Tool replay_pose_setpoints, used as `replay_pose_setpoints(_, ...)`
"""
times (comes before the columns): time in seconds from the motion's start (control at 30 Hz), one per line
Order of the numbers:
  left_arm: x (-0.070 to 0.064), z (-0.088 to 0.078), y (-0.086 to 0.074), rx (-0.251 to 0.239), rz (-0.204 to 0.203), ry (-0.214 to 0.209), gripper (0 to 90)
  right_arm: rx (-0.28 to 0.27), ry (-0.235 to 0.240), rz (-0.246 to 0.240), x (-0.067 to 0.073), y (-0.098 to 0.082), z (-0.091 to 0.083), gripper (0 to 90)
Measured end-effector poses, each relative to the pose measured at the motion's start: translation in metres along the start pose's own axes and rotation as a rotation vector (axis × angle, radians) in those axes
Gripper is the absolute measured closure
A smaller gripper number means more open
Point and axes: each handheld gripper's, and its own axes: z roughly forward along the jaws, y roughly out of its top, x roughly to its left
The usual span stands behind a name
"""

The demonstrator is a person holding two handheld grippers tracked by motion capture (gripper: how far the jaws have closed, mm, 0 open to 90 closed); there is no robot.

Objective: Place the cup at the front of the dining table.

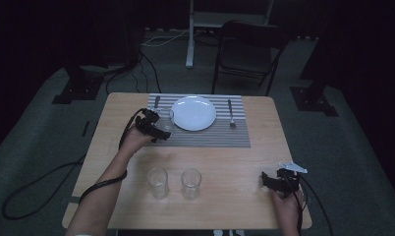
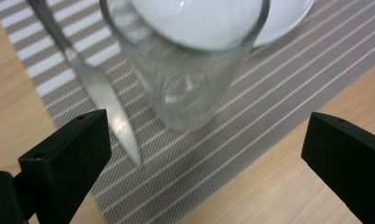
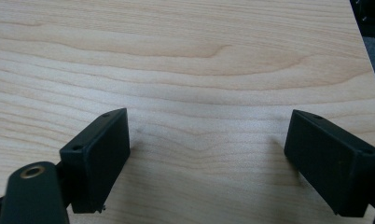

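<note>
A clear empty glass (image 1: 165, 119) stands upright on the striped placemat (image 1: 205, 138), just left of the white plate (image 1: 193, 113). My left gripper (image 1: 158, 127) is right at the glass on its near side, open. In the left gripper view the glass (image 2: 185, 70) stands just beyond the wide-spread jaws of that gripper (image 2: 204, 135), and neither pad touches it. A knife (image 2: 97, 88) lies on the placemat (image 2: 269, 84) beside the glass. My right gripper (image 1: 267, 181) rests near the table's front right corner. In its own view it (image 3: 209, 140) is open over bare wood.
Two more empty glasses (image 1: 157, 182) (image 1: 191, 183) stand side by side near the front edge of the wooden table (image 1: 235, 157). A fork (image 1: 231, 113) lies right of the plate. A dark folding chair (image 1: 249, 49) stands beyond the table.
</note>
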Motion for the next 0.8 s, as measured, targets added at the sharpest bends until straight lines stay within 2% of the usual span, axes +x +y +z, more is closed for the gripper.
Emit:
replay_pose_setpoints(0.07,0.002,-0.001,-0.005,0.007,-0.014,-0.018,1.9,0.000,0.000,0.000,0.000,0.000,0.000,13.8)
replay_pose_setpoints(0.27,0.007,-0.005,-0.023,0.007,-0.023,0.010,1.9,0.000,0.001,0.000,0.000,0.000,0.000,13.9)
replay_pose_setpoints(0.33,0.008,-0.007,-0.029,-0.008,-0.034,0.004,2.0,0.000,0.001,0.001,0.000,0.000,0.000,13.9)
replay_pose_setpoints(0.4,0.009,-0.009,-0.034,-0.023,-0.040,0.016,1.9,0.000,0.001,0.001,0.000,0.000,0.000,13.8)
replay_pose_setpoints(0.53,0.011,-0.012,-0.044,-0.025,-0.045,-0.001,1.9,0.000,0.001,0.001,0.000,0.000,0.000,13.9)
replay_pose_setpoints(0.63,0.013,-0.013,-0.052,-0.025,-0.047,0.011,1.9,0.000,0.001,0.001,0.000,0.000,0.000,13.8)
replay_pose_setpoints(0.8,0.012,-0.016,-0.067,-0.038,-0.058,0.009,1.9,0.000,0.001,0.001,0.000,0.000,0.000,13.8)
